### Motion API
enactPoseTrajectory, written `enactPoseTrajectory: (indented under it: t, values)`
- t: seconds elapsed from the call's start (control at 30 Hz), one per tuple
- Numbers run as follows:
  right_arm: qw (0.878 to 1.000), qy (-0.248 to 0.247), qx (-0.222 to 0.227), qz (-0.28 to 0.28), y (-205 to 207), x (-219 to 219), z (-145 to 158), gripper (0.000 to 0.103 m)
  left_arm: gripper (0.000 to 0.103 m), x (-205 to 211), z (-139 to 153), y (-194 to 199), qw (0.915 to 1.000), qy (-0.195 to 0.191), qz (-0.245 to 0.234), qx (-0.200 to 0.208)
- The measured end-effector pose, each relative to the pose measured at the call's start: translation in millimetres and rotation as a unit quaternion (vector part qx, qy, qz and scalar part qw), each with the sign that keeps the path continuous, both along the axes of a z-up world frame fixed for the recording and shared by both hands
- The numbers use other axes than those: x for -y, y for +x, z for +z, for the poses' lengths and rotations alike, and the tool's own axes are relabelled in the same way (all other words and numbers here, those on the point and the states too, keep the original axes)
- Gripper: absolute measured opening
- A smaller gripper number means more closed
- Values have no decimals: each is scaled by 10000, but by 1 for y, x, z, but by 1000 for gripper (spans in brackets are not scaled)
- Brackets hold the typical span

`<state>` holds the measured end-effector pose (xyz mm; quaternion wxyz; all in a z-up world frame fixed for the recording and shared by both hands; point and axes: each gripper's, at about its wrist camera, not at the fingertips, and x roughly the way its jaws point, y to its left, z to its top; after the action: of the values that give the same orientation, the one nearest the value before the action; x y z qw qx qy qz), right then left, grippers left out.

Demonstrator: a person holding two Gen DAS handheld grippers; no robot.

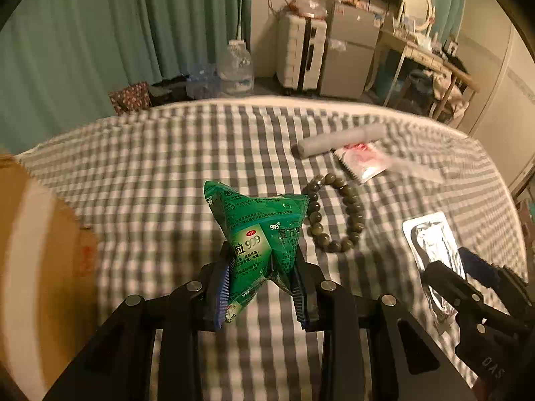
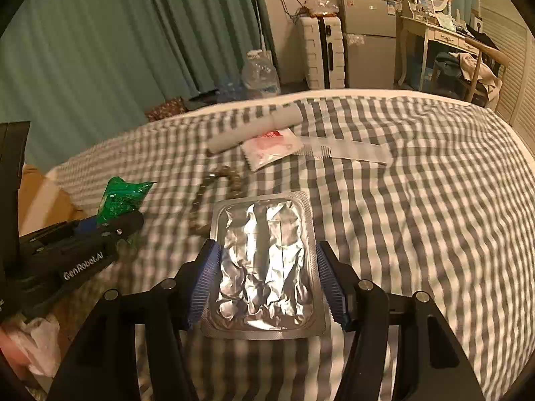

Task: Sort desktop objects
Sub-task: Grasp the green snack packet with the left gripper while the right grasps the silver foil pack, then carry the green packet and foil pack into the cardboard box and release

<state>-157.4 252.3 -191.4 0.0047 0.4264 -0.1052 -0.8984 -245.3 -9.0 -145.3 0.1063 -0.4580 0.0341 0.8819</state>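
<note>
The green medicine sachet (image 1: 259, 234) sits pinched in your left gripper (image 1: 262, 287), lifted above the checkered bed (image 1: 167, 153). Your right gripper (image 2: 267, 284) clamps the foil blister pack (image 2: 265, 267). Beyond lie a bead bracelet (image 1: 337, 214), then a comb (image 2: 341, 150).

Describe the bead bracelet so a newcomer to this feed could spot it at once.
Start at the checked bedspread. In the left wrist view, look just right of the green sachet pinched in the left gripper. The bead bracelet lies there flat: a loop of round olive-green beads, the only ring-shaped thing among flat packets.
</note>
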Motion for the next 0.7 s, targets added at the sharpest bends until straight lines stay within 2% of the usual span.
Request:
enactPoseTrajectory:
  t: [0.13,0.23,0.3,0.4,0.5,0.6,0.7]
  values:
    - [9998,-43,-170,35,31,10,29,59,31,21,39,22,9996,229,52,-143]
    - [9996,-173,-216,96,51,22,49,59,31,47,65,34,9981,605,120,80]
    - [9987,-268,-370,238,66,35,67,59,31,61,86,44,9975,678,193,-1]
    - [9969,-160,-598,495,83,62,98,59,31,86,117,65,9972,639,228,-306]
    - [9934,-297,-809,753,95,87,128,59,31,114,148,85,9966,550,255,-562]
    - [9885,-533,-982,1023,102,119,157,59,31,154,170,101,9955,502,446,-673]
    - [9837,-664,-1093,1261,104,153,174,59,32,199,180,116,9934,247,695,-874]
